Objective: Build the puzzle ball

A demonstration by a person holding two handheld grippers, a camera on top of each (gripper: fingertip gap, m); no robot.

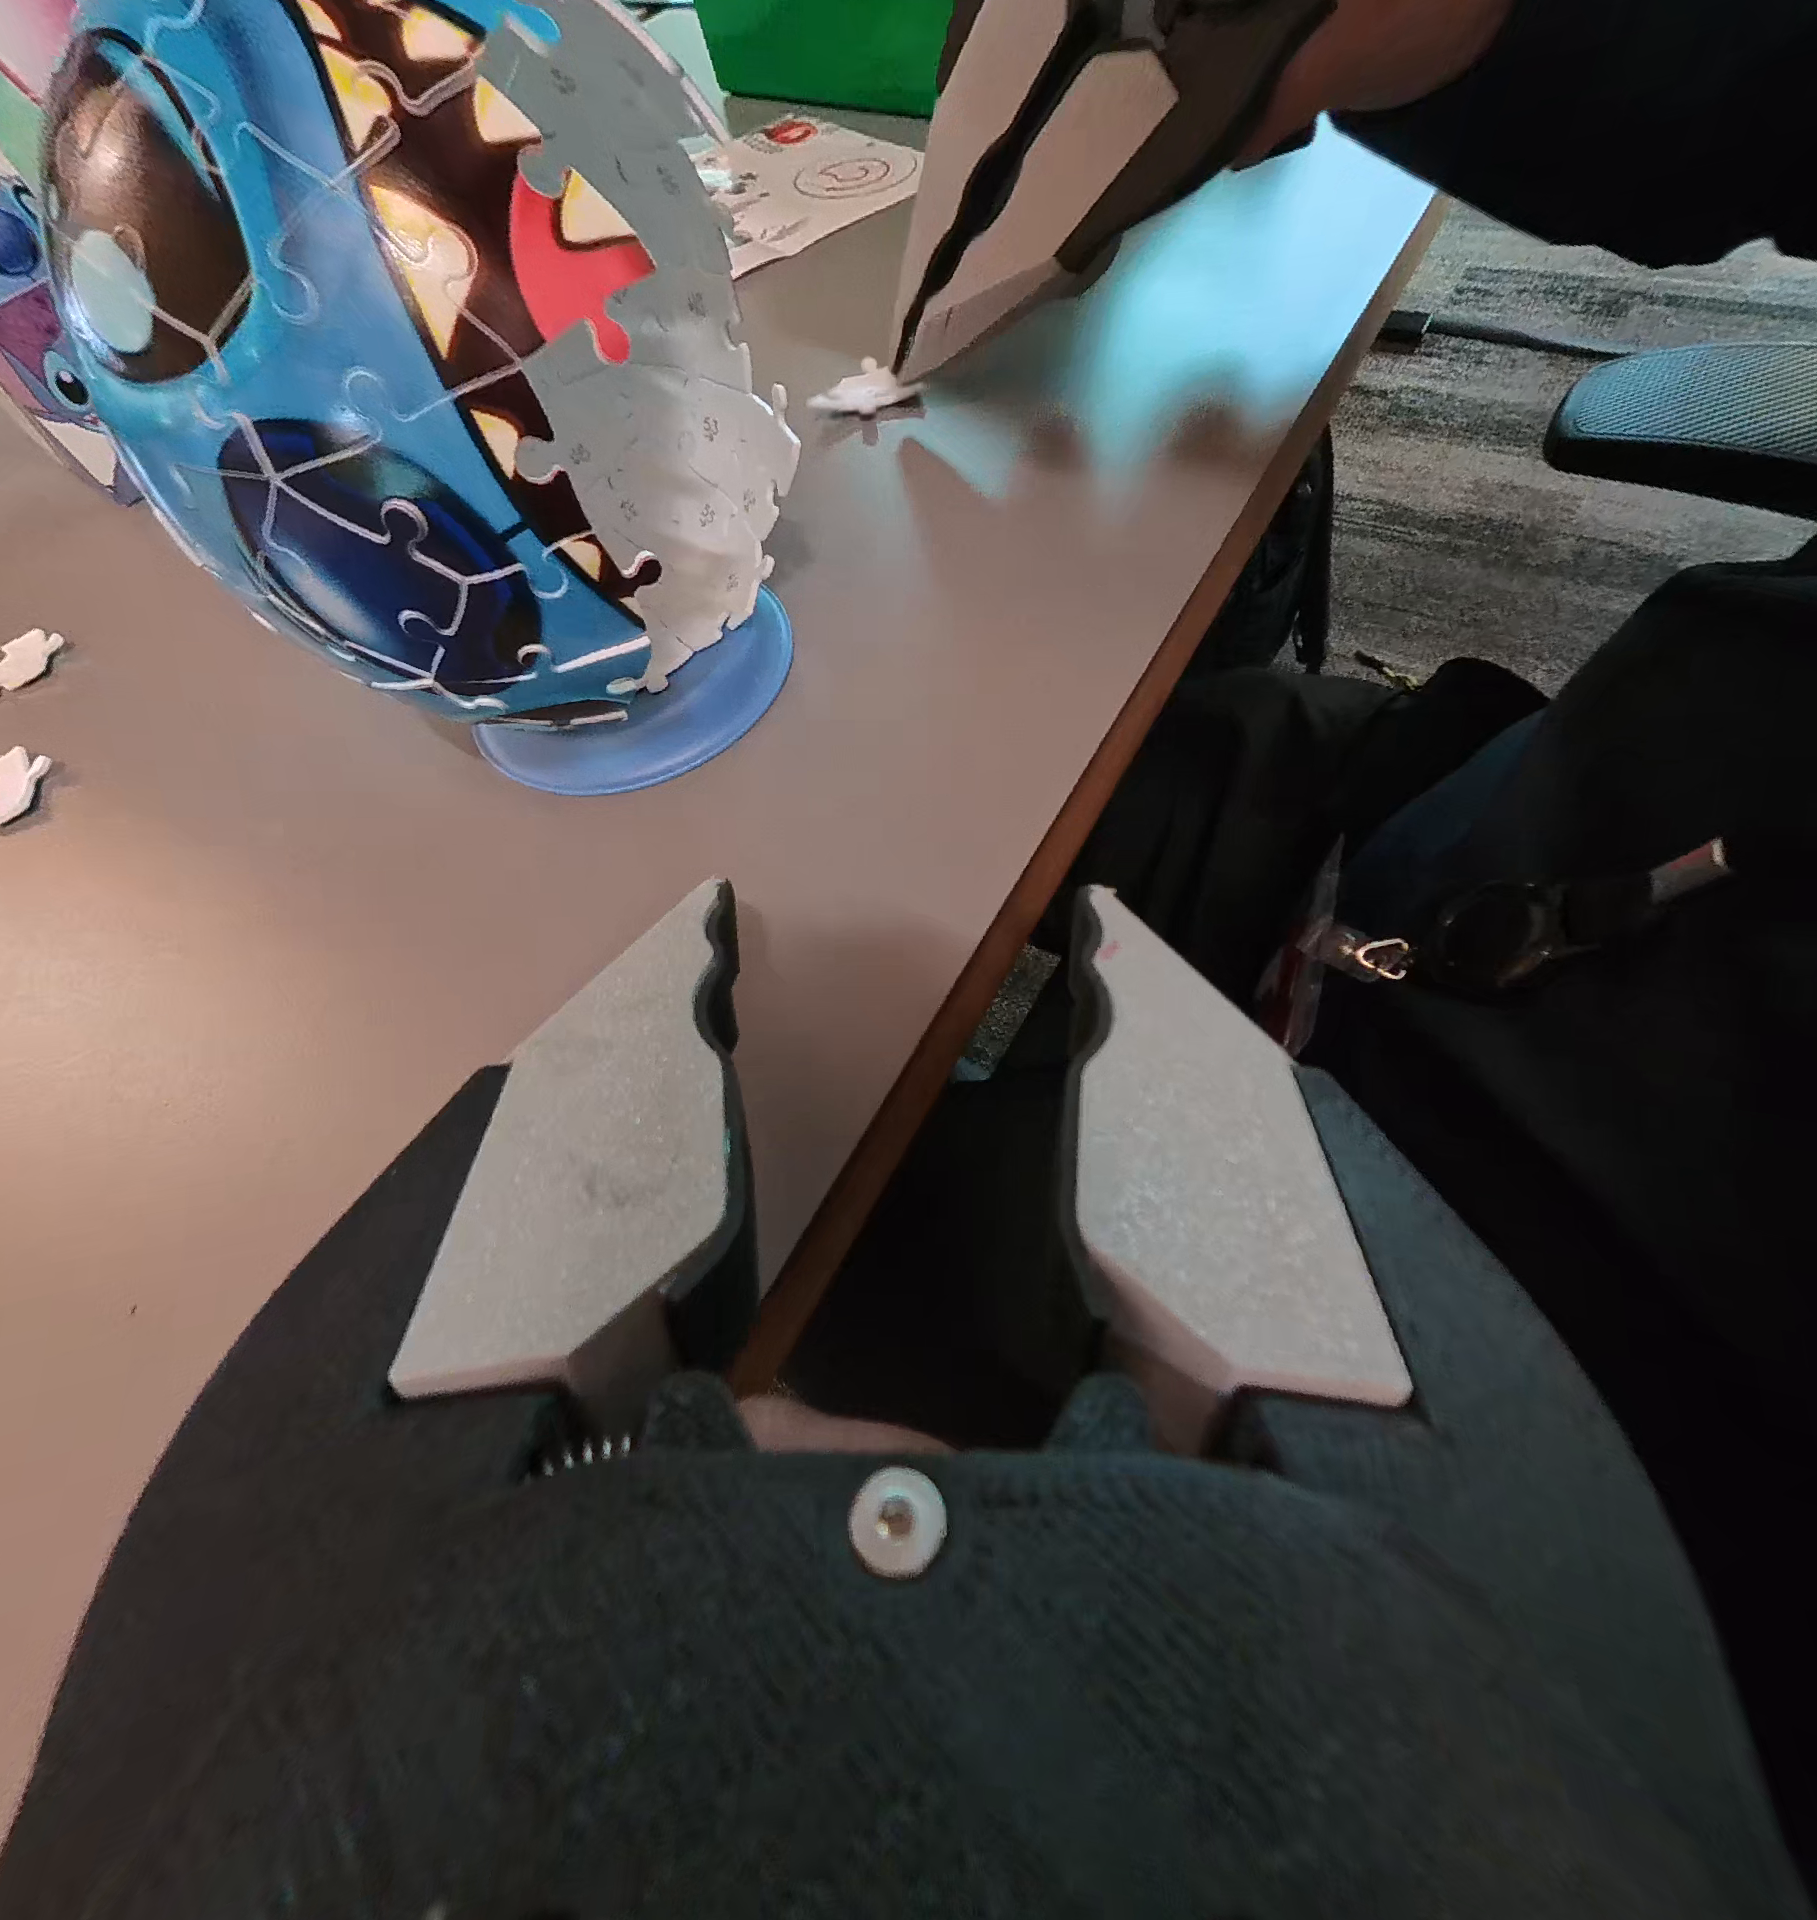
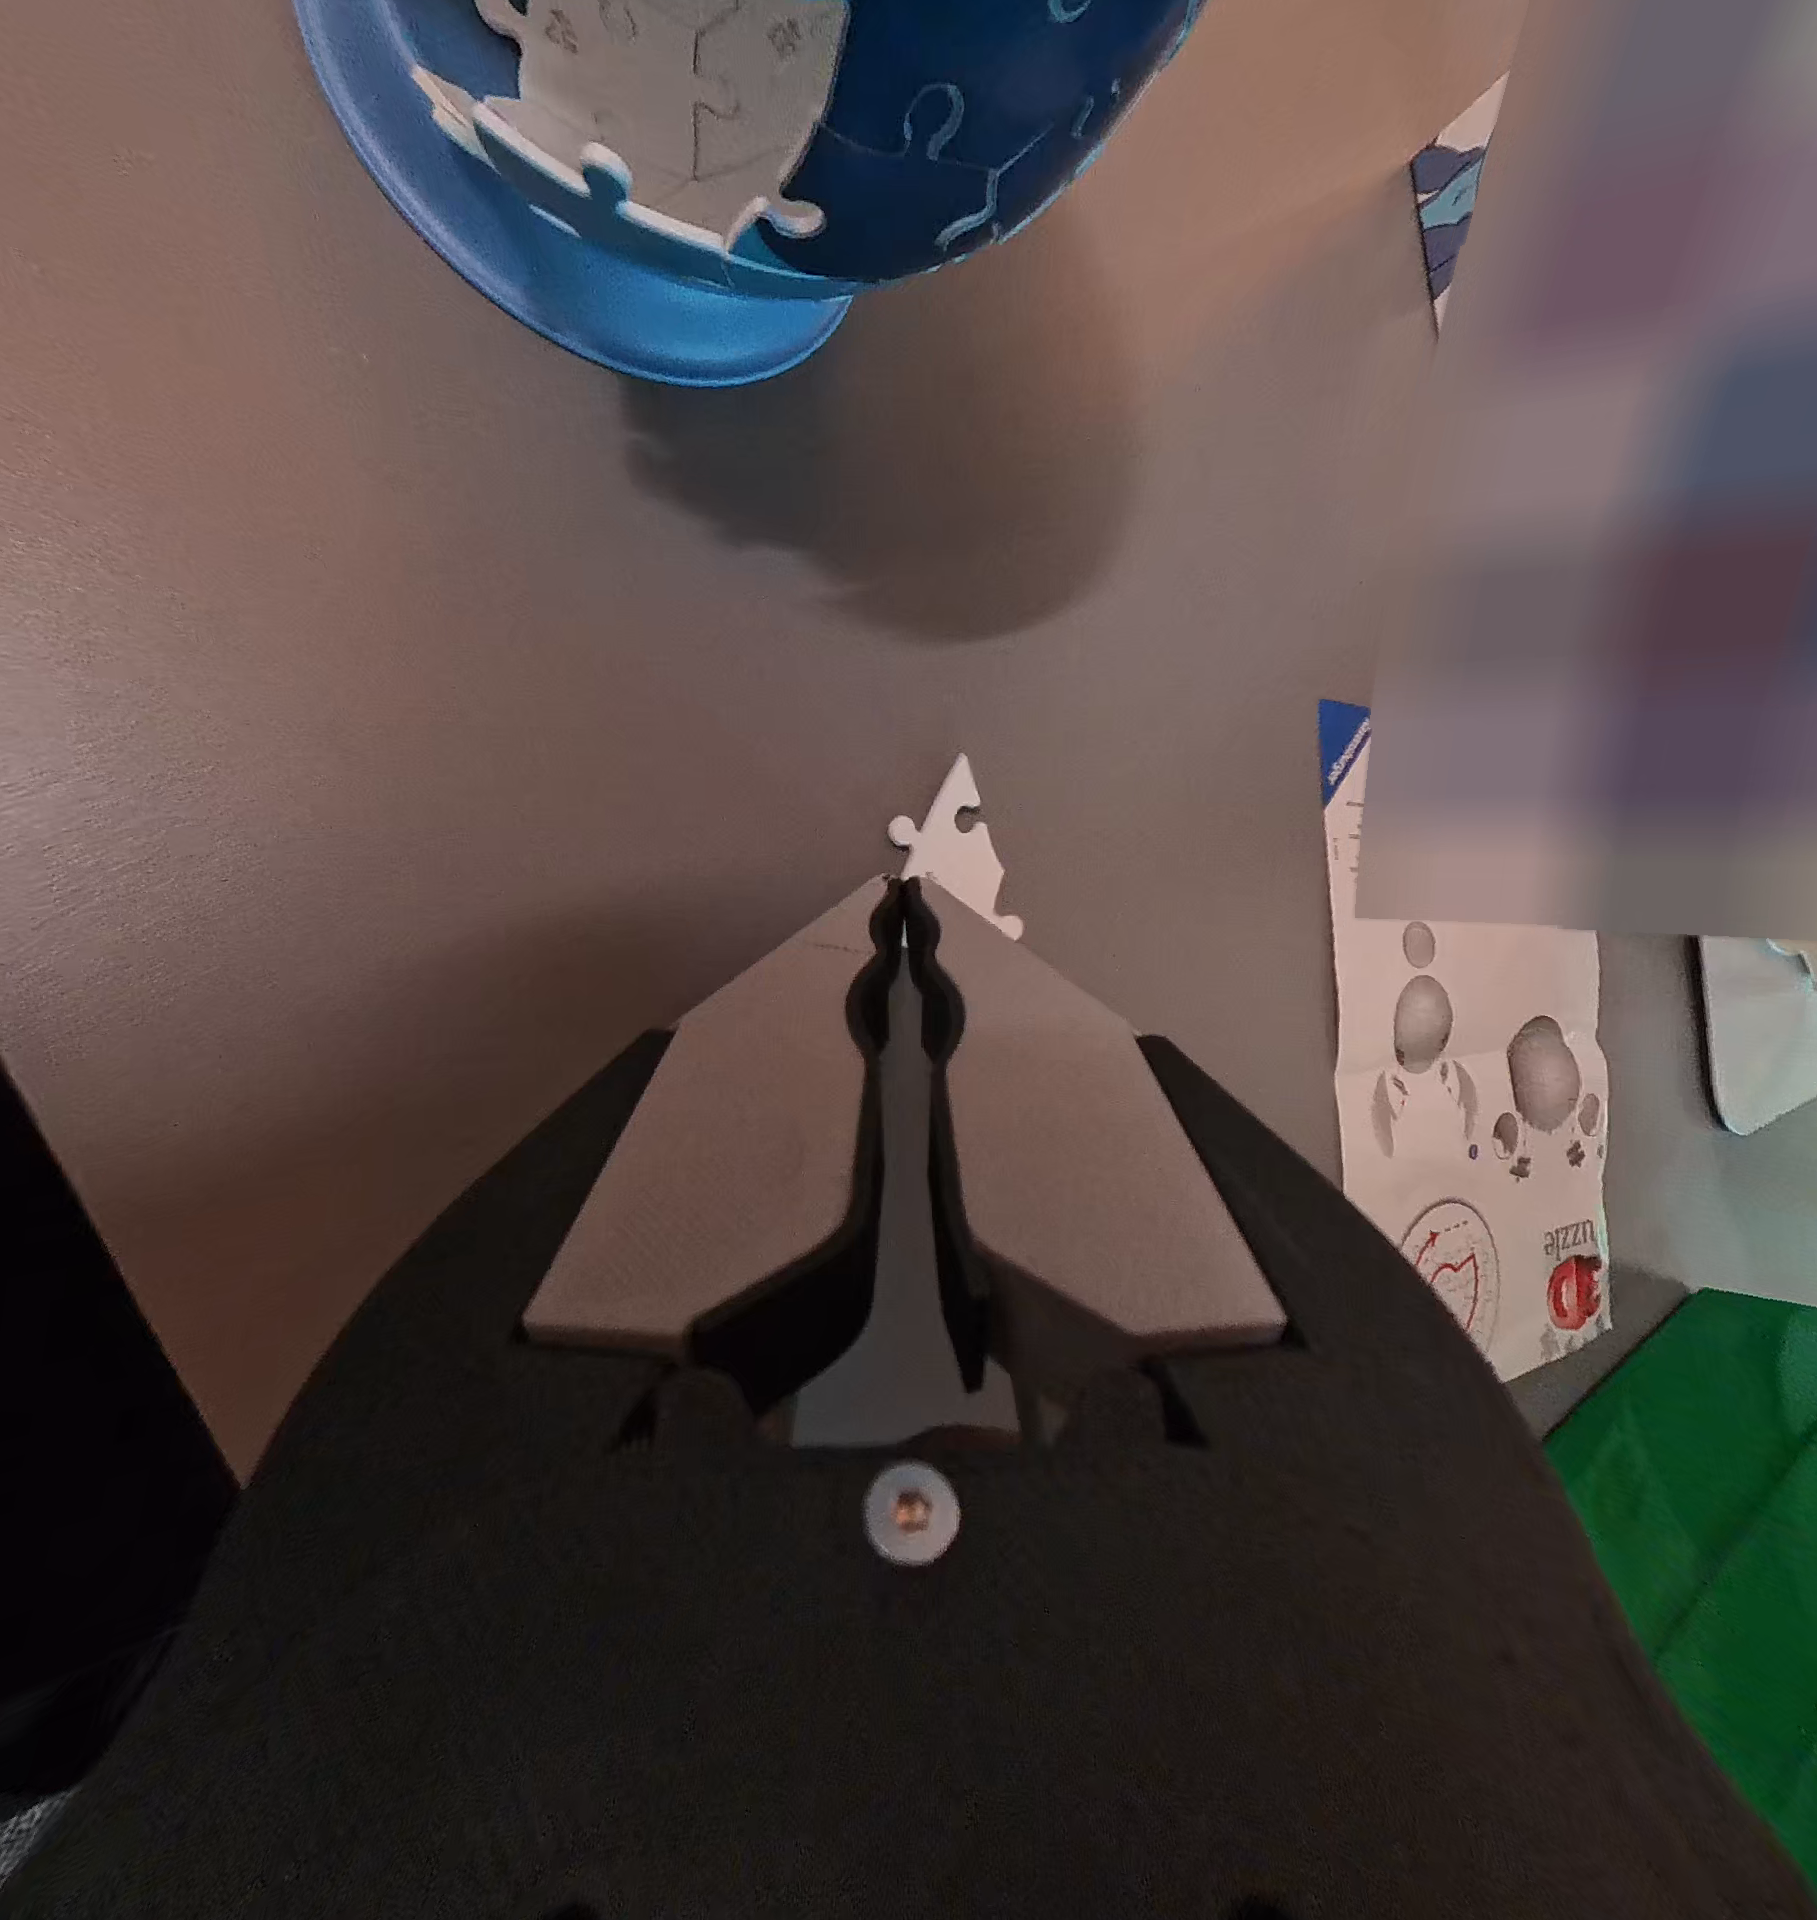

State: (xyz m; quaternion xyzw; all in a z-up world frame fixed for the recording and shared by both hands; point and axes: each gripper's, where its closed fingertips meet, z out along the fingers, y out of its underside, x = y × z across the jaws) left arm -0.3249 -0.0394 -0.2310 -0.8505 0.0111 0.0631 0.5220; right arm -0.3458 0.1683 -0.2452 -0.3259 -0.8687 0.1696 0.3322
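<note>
The partly built puzzle ball (image 1: 364, 364) stands on a blue ring stand (image 1: 675, 717) at the upper left; it has printed blue pieces and an open gap that shows white piece backs. It also shows at the top of the right wrist view (image 2: 935, 135). My right gripper (image 2: 902, 883) is shut, tips down on the table, pinching the edge of a white puzzle piece (image 2: 951, 831). The left wrist view shows the same gripper (image 1: 909, 358) and piece (image 1: 862, 393) to the right of the ball. My left gripper (image 1: 904, 925) is open and empty, straddling the table's front edge.
Loose white pieces (image 1: 0, 665) lie at the far left. An instruction sheet (image 2: 1455, 1122) and a green object (image 2: 1735, 1507) lie beyond the ball. The table edge (image 1: 1143, 727) runs diagonally; an office chair (image 1: 1714, 416) and a person's dark clothing are past it. Tip to tip, the grippers are about 20 cm apart.
</note>
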